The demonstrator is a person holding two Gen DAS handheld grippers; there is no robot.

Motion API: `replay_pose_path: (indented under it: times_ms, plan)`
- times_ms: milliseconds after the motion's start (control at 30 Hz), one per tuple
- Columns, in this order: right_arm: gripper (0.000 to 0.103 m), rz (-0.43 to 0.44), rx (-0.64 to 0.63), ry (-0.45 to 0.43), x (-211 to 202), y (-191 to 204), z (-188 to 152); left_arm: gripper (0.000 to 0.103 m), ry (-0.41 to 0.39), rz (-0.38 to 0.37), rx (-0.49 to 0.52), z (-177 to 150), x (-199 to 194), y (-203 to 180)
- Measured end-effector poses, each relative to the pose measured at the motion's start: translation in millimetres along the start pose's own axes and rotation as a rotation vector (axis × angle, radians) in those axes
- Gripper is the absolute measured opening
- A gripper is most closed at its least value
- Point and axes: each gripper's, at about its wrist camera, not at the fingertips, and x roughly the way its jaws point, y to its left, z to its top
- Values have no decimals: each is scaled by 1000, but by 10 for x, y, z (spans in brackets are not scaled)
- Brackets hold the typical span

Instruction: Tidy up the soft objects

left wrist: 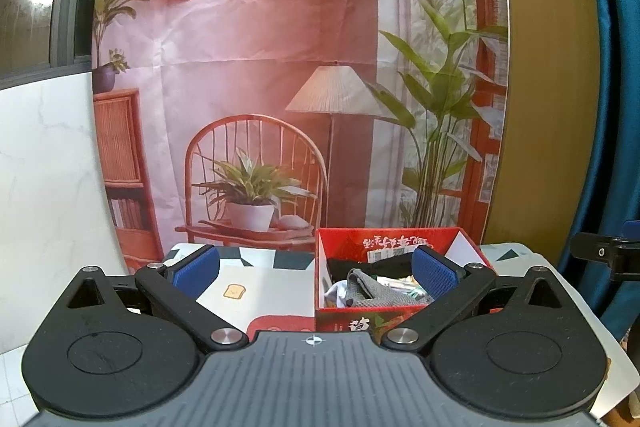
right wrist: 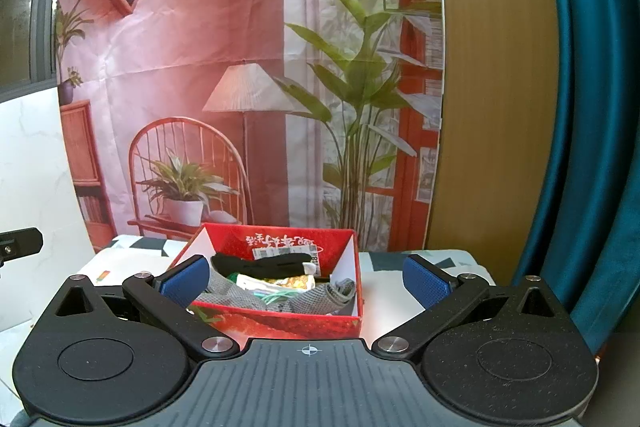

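A red cardboard box (left wrist: 348, 321) (right wrist: 280, 323) stands on the patterned table. Inside it lie soft items: a grey knitted cloth (left wrist: 370, 287) (right wrist: 316, 297), a black garment (left wrist: 360, 265) (right wrist: 260, 263), a white piece (left wrist: 334, 293) and some green and yellow packets (right wrist: 280, 285). My left gripper (left wrist: 316, 273) is open, held back from the box, its right pad (left wrist: 434, 275) in front of the box's right side. My right gripper (right wrist: 306, 279) is open too, with the box between and beyond its pads (right wrist: 186, 281). Neither holds anything.
The table cover (left wrist: 260, 283) bears geometric patches and a toast drawing (left wrist: 235, 291). A printed room backdrop (left wrist: 280, 67) hangs close behind the table. A white marble panel (left wrist: 44, 167) is at the left, a blue curtain (right wrist: 592, 107) at the right.
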Motion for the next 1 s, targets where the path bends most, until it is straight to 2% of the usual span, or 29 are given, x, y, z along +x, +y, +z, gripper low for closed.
replay_pose_path:
  times_ms: [1000]
  plan:
    - [103, -1, 6, 17, 68, -6, -32, 103, 34, 9, -41, -44, 82, 37]
